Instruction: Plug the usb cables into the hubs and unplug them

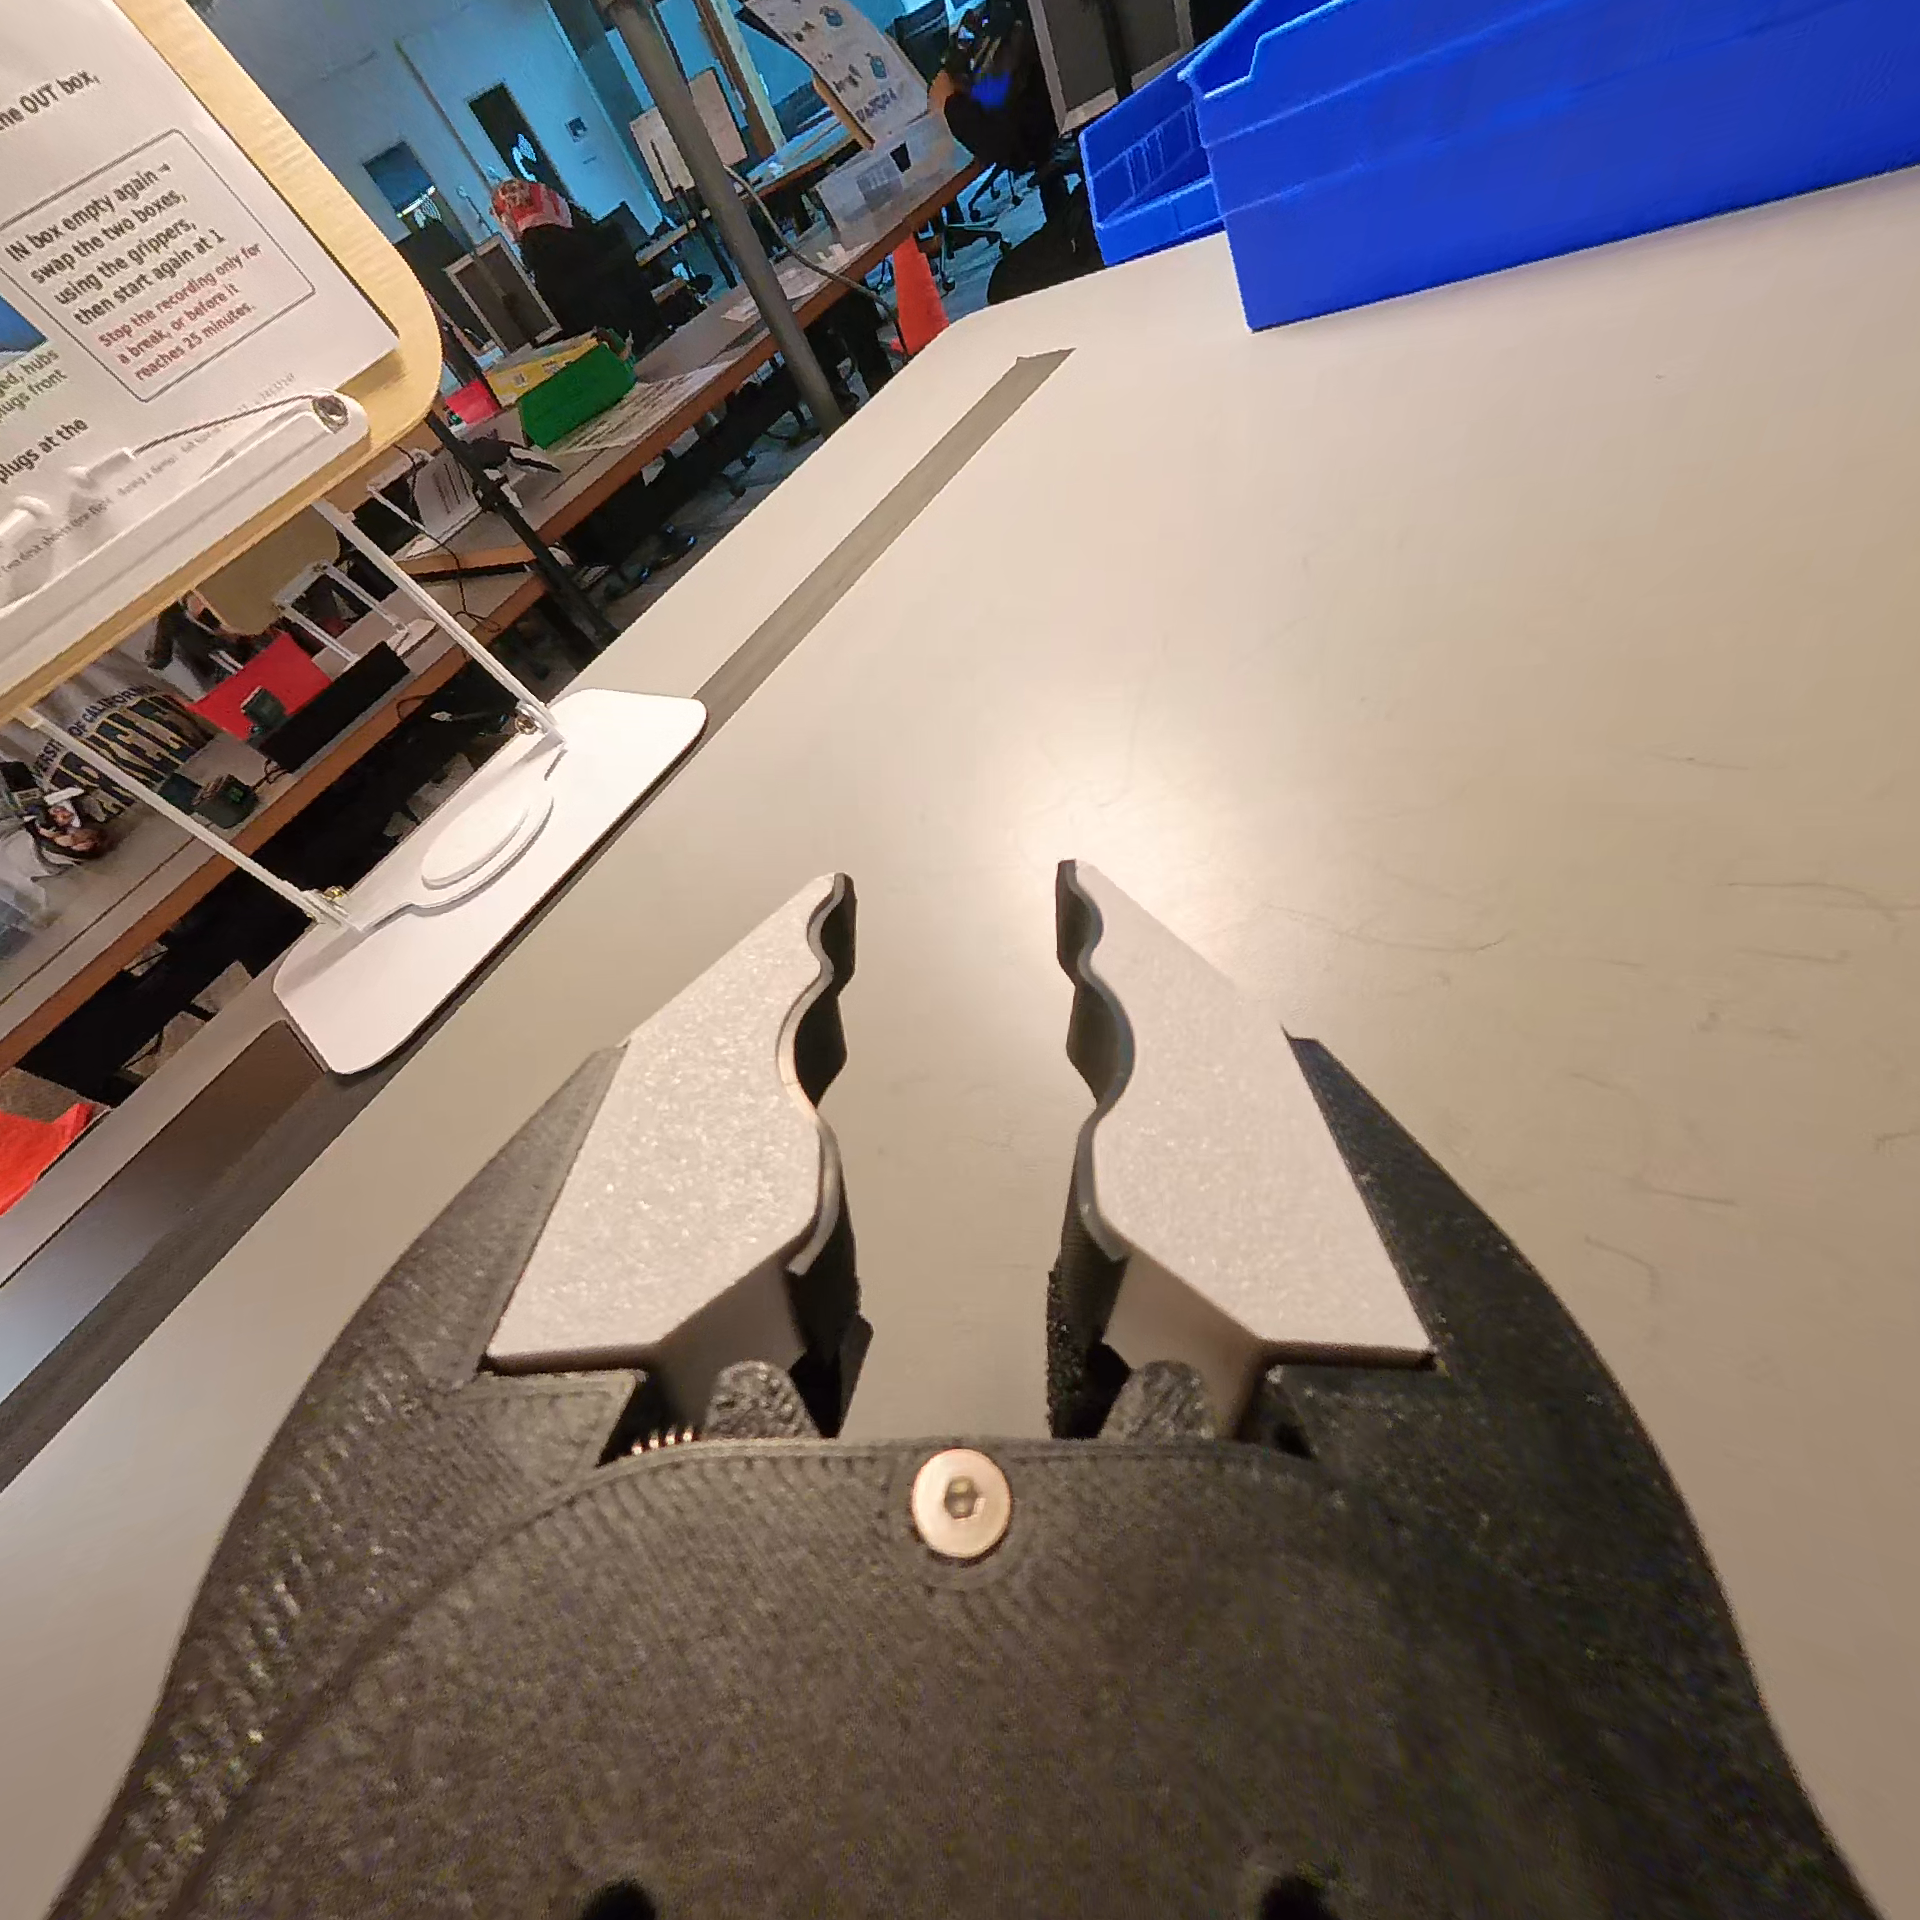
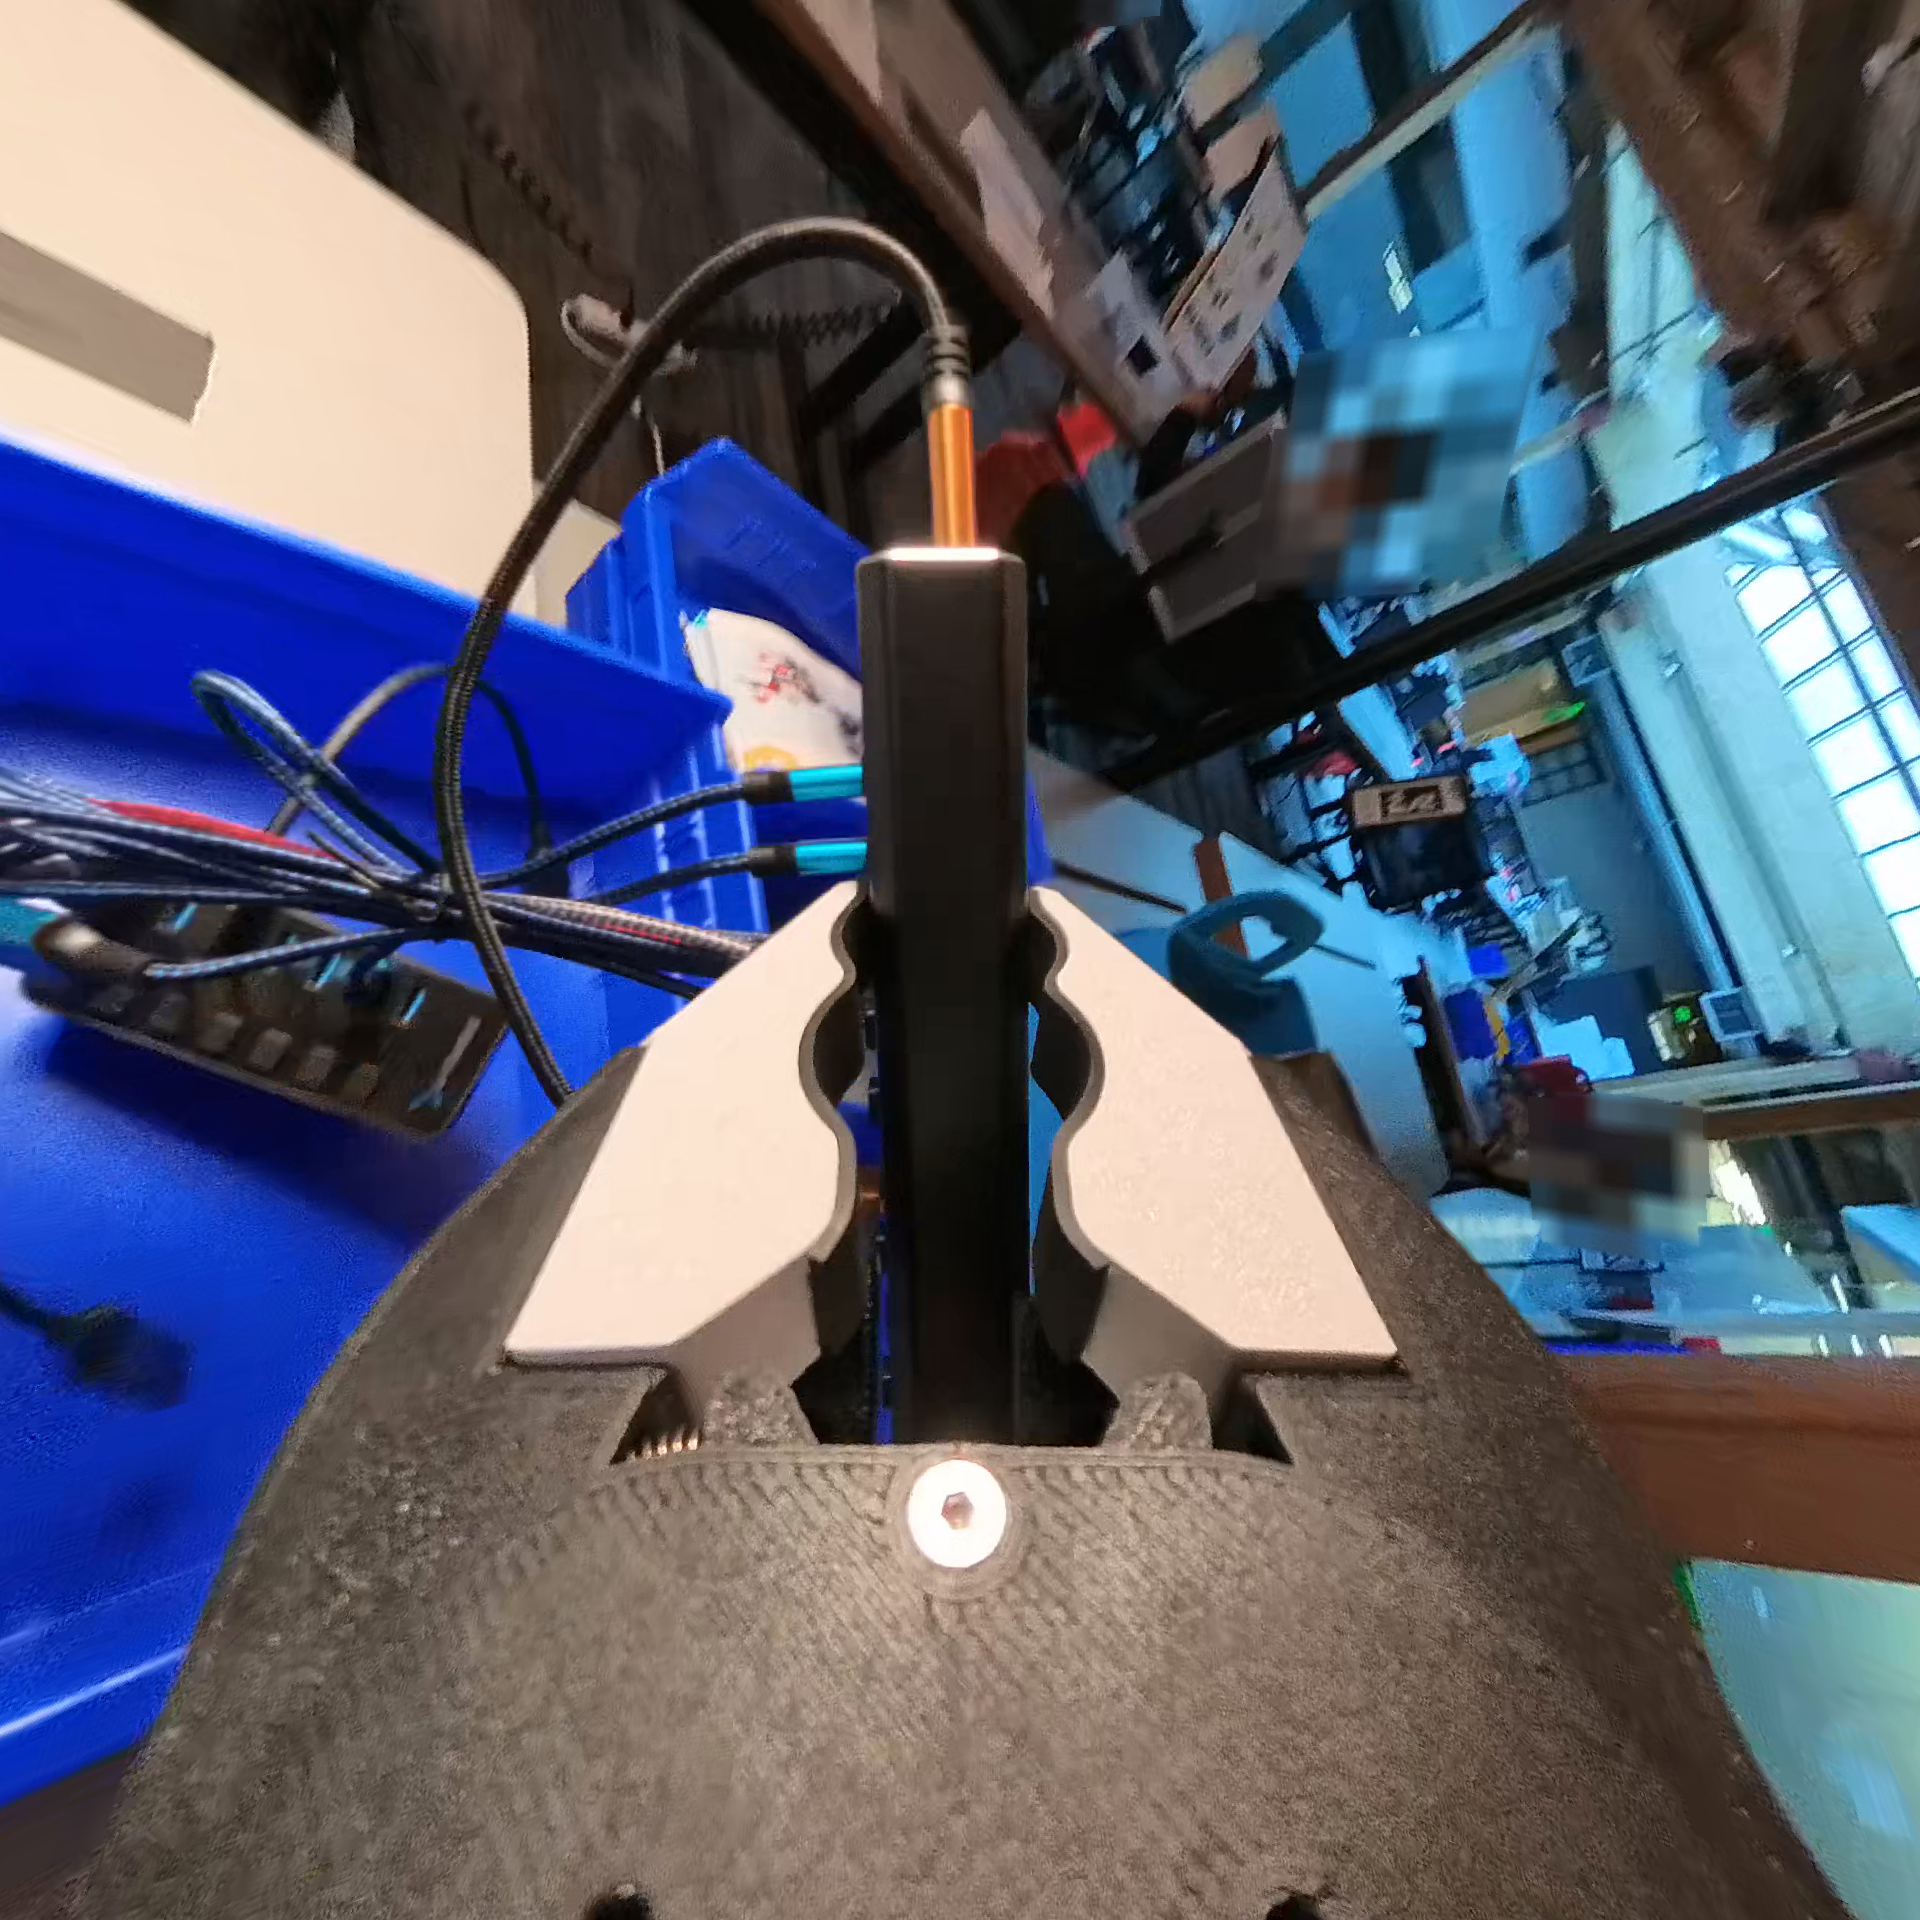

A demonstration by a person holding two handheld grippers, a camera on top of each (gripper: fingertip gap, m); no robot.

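Three plugs show on the black USB hub (image 2: 940, 935) that the right gripper (image 2: 943, 914) pinches between its grey fingers (image 2: 727, 1122), the hub standing along them and reaching past their tips. An orange-sleeved plug (image 2: 951, 473) sits in the hub's far end, its black braided cable (image 2: 520, 582) arching left and down. Two teal-sleeved plugs (image 2: 826, 784) enter the hub's left side, one above the other; their cables run left into a tangle. The hub's right side and its near end, deep in the gripper body, are hidden.

Below the tangle a second black hub (image 2: 270, 1023) lies in a blue bin (image 2: 156, 1247), blurred, so how many of its ports are filled is hard to tell. A dark, smeared object at the bin's left edge cannot be made out. Shelving and windows behind are streaked with motion blur.

Over in the left wrist view, the left gripper (image 1: 956, 894) hangs with fingers spread and nothing between them, above a pale table (image 1: 1351, 779). A white stand (image 1: 499, 873) holding a printed sheet (image 1: 135, 260), cut off at the frame's edge, sits at the table's left side; blue bins (image 1: 1558, 166) lie at its far right, only partly in frame.
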